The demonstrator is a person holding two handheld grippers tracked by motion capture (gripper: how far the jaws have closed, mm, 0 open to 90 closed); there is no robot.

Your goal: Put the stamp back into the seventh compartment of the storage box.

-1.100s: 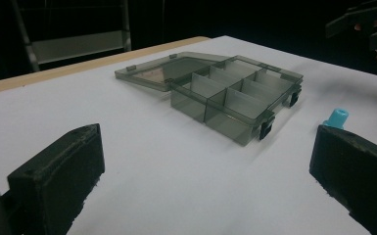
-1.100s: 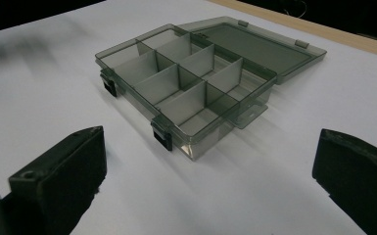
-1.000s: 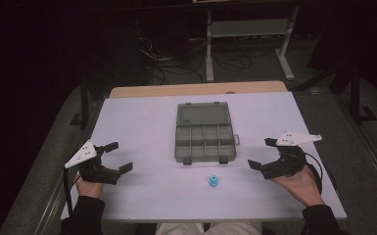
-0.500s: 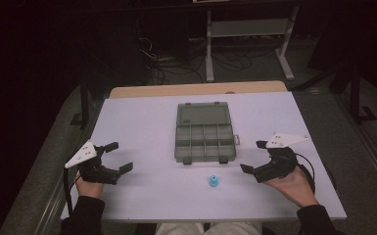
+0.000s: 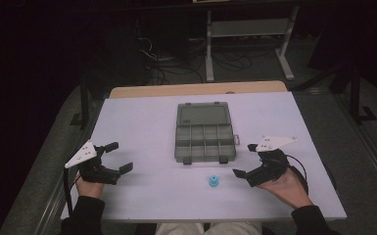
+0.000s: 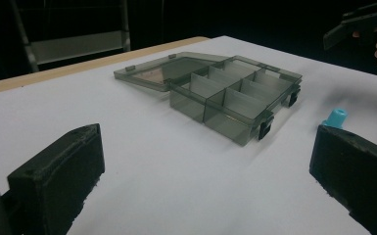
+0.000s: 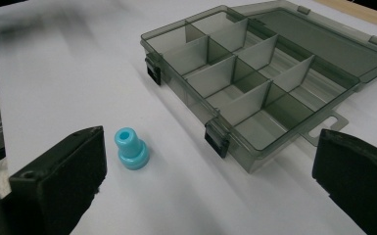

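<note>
Right gripper (image 5: 244,160) gaping wide, near small blue plastic spool (image 5: 214,181); left gripper (image 5: 119,157) likewise spread, idle. Best to straddle spool squarely, close gently, avoid tipping toward open smoky-grey compartment box (image 5: 204,132).

A: The high view looks forward and down over the whole counter (image 5: 142,122) from the person's side.

B: And the two gripper views?

A: Low and close, each facing inward from its side; both share the compartment box (image 6: 235,93) and blue peg (image 7: 130,148).
</note>
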